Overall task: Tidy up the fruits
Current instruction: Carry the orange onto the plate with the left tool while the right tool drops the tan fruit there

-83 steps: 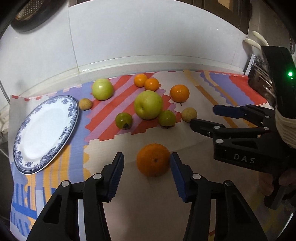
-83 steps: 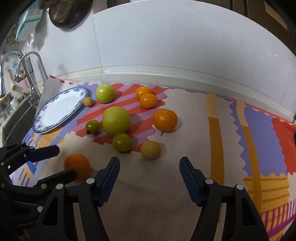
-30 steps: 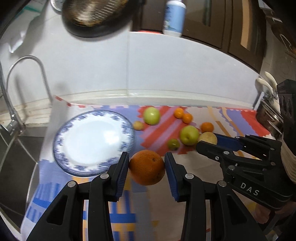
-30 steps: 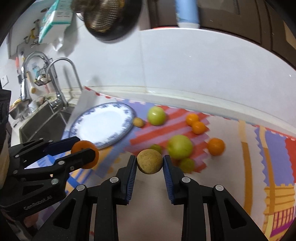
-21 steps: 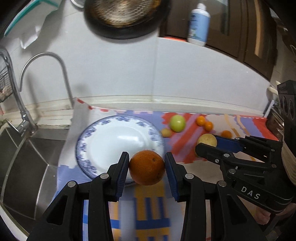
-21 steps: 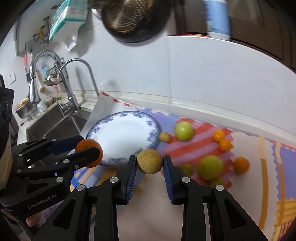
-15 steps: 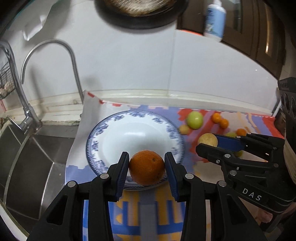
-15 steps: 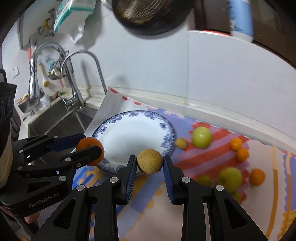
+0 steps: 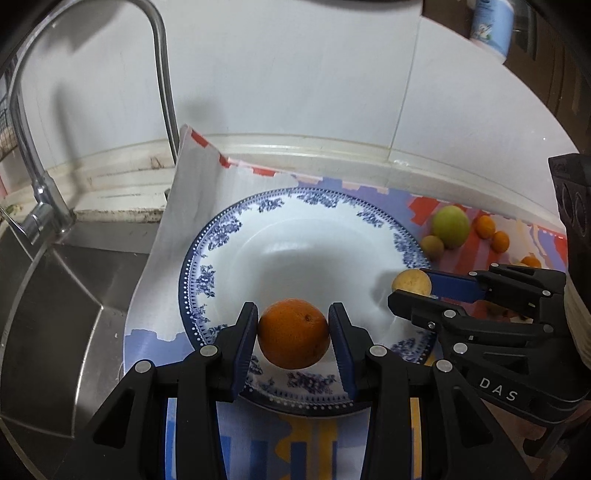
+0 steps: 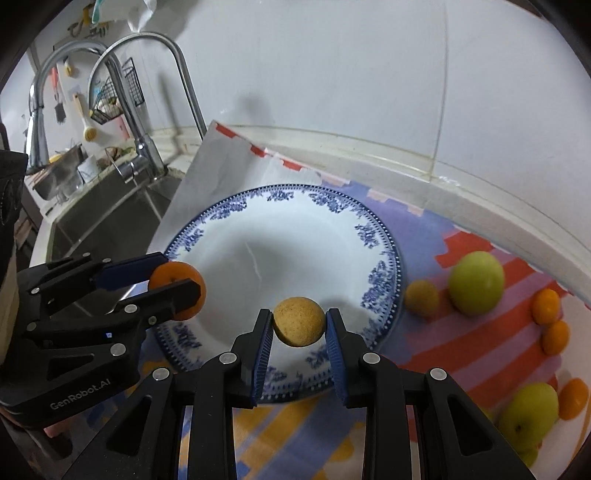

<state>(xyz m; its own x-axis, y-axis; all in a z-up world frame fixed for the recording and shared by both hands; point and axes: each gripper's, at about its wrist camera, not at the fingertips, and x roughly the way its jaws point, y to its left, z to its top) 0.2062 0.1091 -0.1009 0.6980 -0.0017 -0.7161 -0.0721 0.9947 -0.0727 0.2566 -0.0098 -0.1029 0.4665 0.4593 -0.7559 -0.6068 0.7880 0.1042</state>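
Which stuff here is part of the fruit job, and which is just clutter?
Job: orange clamped in left gripper; tan fruit clamped in right gripper; plate; green apples, small oranges on the mat.

Clutter: faucet, sink, bottle, dish rack.

Both grippers are matte black plastic with angular, cut-out finger arms studded with round silver screws and tipped by ribbed blue pads. The right gripper [image 9: 417, 286], at the frame's right edge, bears white "DAS" lettering; the left gripper [image 10: 173, 282], lower left, reads "GenRobot.AI".
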